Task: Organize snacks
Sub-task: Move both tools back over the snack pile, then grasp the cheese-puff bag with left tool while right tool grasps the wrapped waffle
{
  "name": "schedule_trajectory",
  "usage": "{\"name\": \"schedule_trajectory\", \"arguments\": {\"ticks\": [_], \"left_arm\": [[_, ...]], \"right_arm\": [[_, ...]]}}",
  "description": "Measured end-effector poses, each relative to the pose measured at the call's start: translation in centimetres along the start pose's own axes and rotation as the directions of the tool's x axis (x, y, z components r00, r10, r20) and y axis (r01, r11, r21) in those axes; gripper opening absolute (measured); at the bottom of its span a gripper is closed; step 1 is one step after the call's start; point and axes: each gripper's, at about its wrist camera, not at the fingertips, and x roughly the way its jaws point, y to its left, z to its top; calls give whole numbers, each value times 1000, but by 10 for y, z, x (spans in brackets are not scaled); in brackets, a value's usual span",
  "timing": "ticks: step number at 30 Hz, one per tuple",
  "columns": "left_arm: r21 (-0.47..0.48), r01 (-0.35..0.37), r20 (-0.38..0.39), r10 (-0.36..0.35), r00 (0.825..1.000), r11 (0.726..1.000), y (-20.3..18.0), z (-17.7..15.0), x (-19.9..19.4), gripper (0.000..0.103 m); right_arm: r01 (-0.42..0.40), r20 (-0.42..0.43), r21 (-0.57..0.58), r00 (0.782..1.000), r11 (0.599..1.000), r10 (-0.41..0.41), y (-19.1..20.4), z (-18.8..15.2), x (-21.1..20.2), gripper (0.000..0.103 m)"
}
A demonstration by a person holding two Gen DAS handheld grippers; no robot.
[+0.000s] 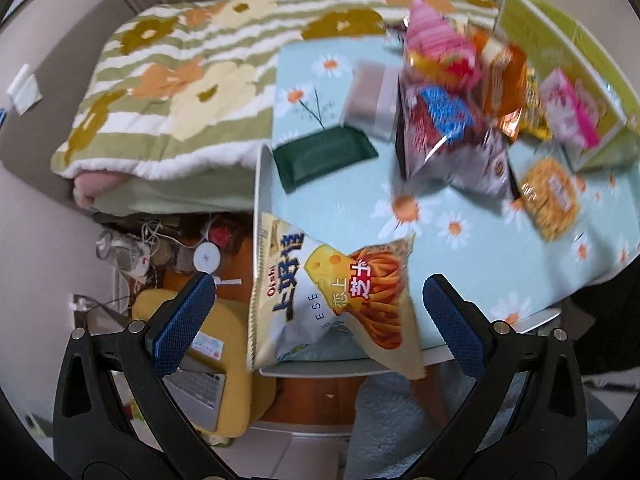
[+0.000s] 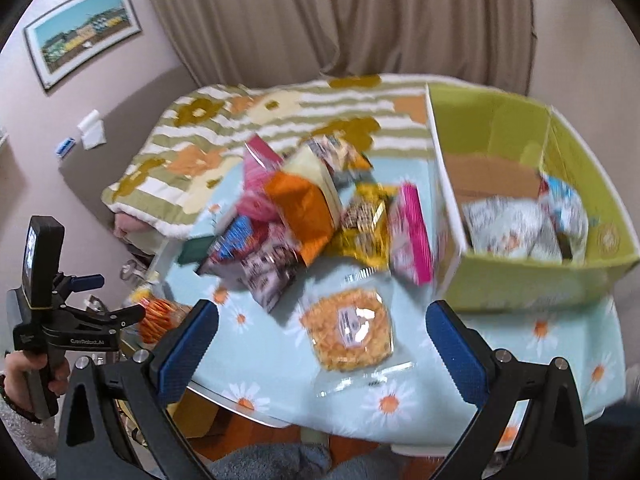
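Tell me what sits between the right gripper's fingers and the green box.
In the right wrist view, only bare daisy tablecloth separates the open right gripper from the green box; the clear packet of yellow snacks lies between the fingers.

In the lower middle of the left wrist view we read the front of a white and yellow chip bag (image 1: 332,300): the brand "Oishi" in small Latin letters, large blue Chinese characters "上好佳" beside it, the spaced letters "ESE" below a cheese picture, and Chinese characters "恋上" and "芝士" near the pictured orange sticks. At the lower left of the right wrist view, the black body of the left gripper (image 2: 66,336) carries small pale lettering that looks like "GenRobot.AI", though blur leaves it uncertain. The white label on the clear packet of yellow snacks (image 2: 347,330) is too blurred to read, as is print on the other wrappers.
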Motion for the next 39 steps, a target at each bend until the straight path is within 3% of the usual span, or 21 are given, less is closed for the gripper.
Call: {"name": "schedule_trajectory", "arguments": {"ticks": [12,28,35,39], "left_arm": [[48,17,-60,-14,998,999,-16,-1,47,103],[31,37,-96,-34,995,999,-32,8,75,103],[-2,63,-105,-62,992,998,-25,12,73,84],[-28,81,-113,-84,990,996,-18,14,71,79]], "right_arm": [[47,-119,25,992,999,-44,-9,-20,45,103],[40,-233,-116,970,992,-67,-14,-25,109,103],[22,-258,-147,964,989,-60,-14,-25,125,103],[16,-264,-157,963,987,-57,-16,-22,128,103]]}}
